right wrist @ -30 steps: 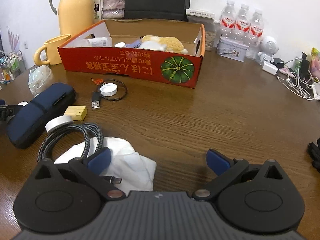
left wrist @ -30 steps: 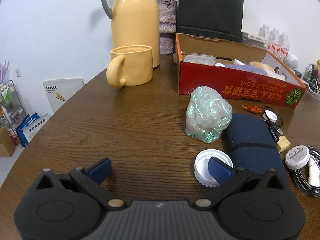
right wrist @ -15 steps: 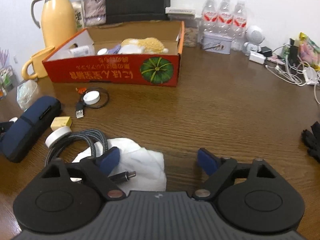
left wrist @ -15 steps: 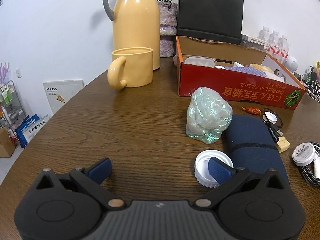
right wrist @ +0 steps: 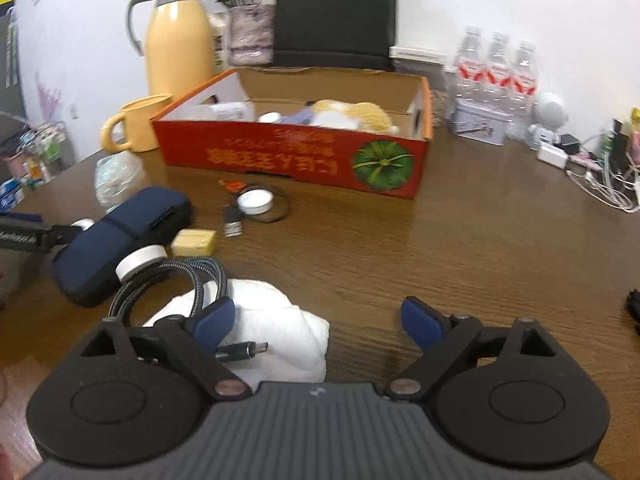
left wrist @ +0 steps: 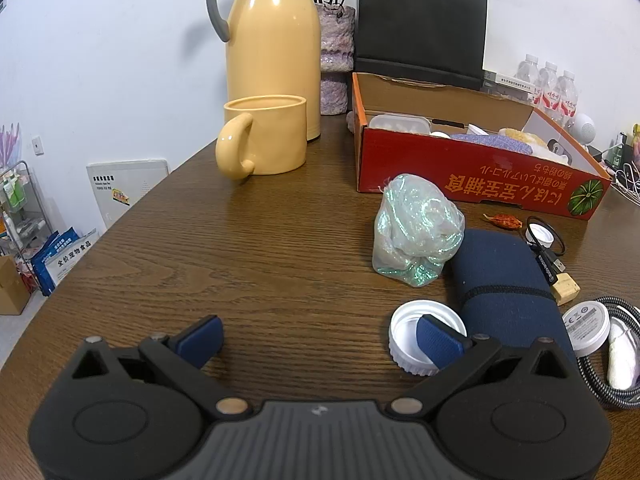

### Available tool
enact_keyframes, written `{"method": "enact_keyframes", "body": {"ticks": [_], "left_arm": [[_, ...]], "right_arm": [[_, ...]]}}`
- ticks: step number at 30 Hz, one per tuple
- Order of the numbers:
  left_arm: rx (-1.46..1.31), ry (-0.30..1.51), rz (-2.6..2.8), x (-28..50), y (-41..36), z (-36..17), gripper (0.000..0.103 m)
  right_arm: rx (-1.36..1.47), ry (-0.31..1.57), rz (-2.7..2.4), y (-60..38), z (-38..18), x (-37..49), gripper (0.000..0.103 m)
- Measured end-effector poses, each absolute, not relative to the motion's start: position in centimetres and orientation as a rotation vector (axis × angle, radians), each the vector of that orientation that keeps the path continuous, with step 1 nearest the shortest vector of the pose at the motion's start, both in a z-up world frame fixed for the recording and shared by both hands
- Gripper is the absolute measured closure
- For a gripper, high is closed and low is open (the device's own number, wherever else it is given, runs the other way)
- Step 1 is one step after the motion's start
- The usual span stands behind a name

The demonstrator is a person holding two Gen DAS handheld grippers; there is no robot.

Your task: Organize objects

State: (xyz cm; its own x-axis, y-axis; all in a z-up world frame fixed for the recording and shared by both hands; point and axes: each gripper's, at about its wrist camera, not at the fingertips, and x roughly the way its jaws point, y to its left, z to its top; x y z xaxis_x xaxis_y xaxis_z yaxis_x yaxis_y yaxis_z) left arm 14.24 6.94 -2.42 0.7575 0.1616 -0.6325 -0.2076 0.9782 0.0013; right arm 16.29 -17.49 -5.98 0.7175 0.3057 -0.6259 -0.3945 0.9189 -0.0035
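Table carries a red cardboard box, already part-filled. Near it the right gripper has swung leftward over the white cloth and braided cable, jaws just reopening, spread, pinching nothing: probably choosing a pick. The left gripper stays put, spread, beside a white lid.

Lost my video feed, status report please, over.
Both claws open, empty: left claw, right claw. White cloth under right claw, braided cable draped over it. Red box unobstructed.
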Motion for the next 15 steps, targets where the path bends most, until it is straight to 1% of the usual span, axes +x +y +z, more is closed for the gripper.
{"method": "enact_keyframes", "body": {"ticks": [1,2,3,4,5,6,7,8,9,10,11,15], "left_arm": [[-0.070,0.682,0.201,14.2,6.9,-2.4,0.000],[-0.070,0.682,0.202,14.2,6.9,-2.4,0.000],[-0.069,0.681,0.201,14.2,6.9,-2.4,0.000],[-0.067,0.677,0.196,14.1,6.9,-2.4,0.004],[-0.063,0.669,0.186,13.9,6.8,-2.3,0.010],[-0.058,0.658,0.174,13.7,6.6,-2.2,0.015],[-0.051,0.644,0.155,13.4,6.3,-2.2,0.029],[-0.045,0.630,0.130,13.1,5.9,-2.1,0.049],[-0.041,0.622,0.106,13.0,5.5,-2.0,0.062],[-0.039,0.618,0.081,12.8,5.1,-1.9,0.085],[-0.032,0.620,0.066,12.8,4.7,-1.8,0.094],[-0.002,0.621,0.080,13.1,4.0,-1.6,0.097]], "right_arm": [[-0.149,0.679,0.387,-17.4,-6.2,16.4,0.012],[-0.145,0.688,0.390,-17.4,-6.5,16.5,0.016],[-0.121,0.692,0.403,-17.6,-6.6,16.6,0.021],[-0.100,0.698,0.422,-17.8,-6.6,16.6,0.026],[-0.093,0.698,0.435,-17.8,-6.5,16.5,0.036],[-0.095,0.697,0.447,-17.6,-6.4,16.3,0.049],[-0.092,0.699,0.461,-17.3,-6.3,16.1,0.056],[-0.101,0.698,0.456,-17.0,-6.2,15.9,0.059],[-0.114,0.692,0.449,-16.8,-6.1,15.7,0.063],[-0.112,0.686,0.444,-16.7,-6.0,15.7,0.067],[-0.098,0.683,0.435,-16.9,-5.9,15.7,0.084],[-0.011,0.669,0.440,-18.2,-5.3,15.8,0.091]]}}
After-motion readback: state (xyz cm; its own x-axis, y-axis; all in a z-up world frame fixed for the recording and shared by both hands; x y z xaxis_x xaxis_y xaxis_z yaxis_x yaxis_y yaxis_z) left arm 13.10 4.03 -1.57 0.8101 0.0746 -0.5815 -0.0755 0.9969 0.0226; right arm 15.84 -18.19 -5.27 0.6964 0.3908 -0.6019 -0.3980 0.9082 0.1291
